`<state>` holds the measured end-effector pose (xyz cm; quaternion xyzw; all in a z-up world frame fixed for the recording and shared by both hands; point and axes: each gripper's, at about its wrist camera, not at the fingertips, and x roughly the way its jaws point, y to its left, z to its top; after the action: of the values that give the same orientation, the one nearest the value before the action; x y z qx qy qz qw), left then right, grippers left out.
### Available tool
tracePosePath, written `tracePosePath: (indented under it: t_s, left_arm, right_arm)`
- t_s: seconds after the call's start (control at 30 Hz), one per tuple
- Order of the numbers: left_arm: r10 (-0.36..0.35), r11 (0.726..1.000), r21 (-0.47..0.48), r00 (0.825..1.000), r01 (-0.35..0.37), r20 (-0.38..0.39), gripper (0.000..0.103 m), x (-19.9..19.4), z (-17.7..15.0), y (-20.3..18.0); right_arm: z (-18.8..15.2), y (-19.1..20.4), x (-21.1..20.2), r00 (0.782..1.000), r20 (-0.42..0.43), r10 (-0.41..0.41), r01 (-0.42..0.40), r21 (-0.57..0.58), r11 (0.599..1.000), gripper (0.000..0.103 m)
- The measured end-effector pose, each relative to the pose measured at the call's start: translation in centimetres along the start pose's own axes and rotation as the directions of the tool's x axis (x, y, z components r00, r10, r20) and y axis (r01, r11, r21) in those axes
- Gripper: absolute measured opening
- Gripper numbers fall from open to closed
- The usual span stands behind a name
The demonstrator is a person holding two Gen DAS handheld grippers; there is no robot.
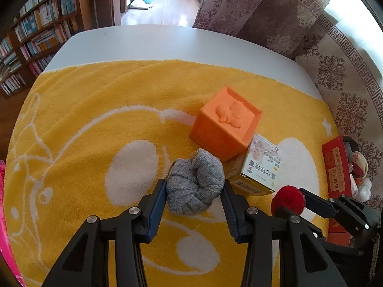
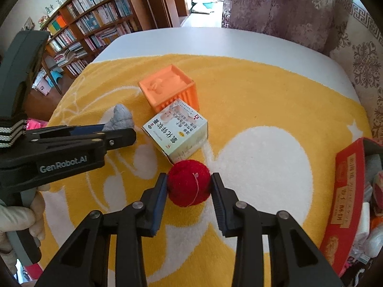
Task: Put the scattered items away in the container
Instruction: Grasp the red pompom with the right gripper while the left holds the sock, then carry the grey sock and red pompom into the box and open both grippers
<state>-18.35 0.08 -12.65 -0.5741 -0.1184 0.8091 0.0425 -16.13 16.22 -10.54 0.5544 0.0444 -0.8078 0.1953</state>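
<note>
My left gripper (image 1: 194,189) is shut on a grey rolled sock (image 1: 195,184) lying on the yellow towel (image 1: 95,110). My right gripper (image 2: 188,186) is shut on a red pom-pom ball (image 2: 189,183), which also shows in the left wrist view (image 1: 288,199). An orange cube (image 1: 226,125) and a white medicine box (image 1: 261,165) lie just beyond the sock. The red container (image 2: 347,191) sits at the towel's right edge with several items inside.
The towel covers a white table (image 1: 167,43). A bookshelf (image 1: 36,31) stands to the left and a patterned curtain (image 1: 263,7) to the right. Something pink (image 1: 4,215) lies at the left edge.
</note>
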Motion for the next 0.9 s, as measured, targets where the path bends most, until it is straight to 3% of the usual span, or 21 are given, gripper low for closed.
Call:
tracePosePath:
  t_s: [0.43,0.9]
  left_arm:
    - [0.009,1.000,0.012,0.999,-0.009,0.032,0.047,-2.2,-1.1,-2.1]
    - [-0.002,0.999,0.041,0.999,0.001,0.044,0.047,-4.2,-3.2,-6.4]
  right_arm:
    - [-0.9,-1.2,-3.0,0.998,0.058,-0.008,0.007,0.013,1.000,0.039]
    - [-4.6,-4.8,-7.5,0.994,0.112,-0.018,0.011,0.065,0.998,0.040]
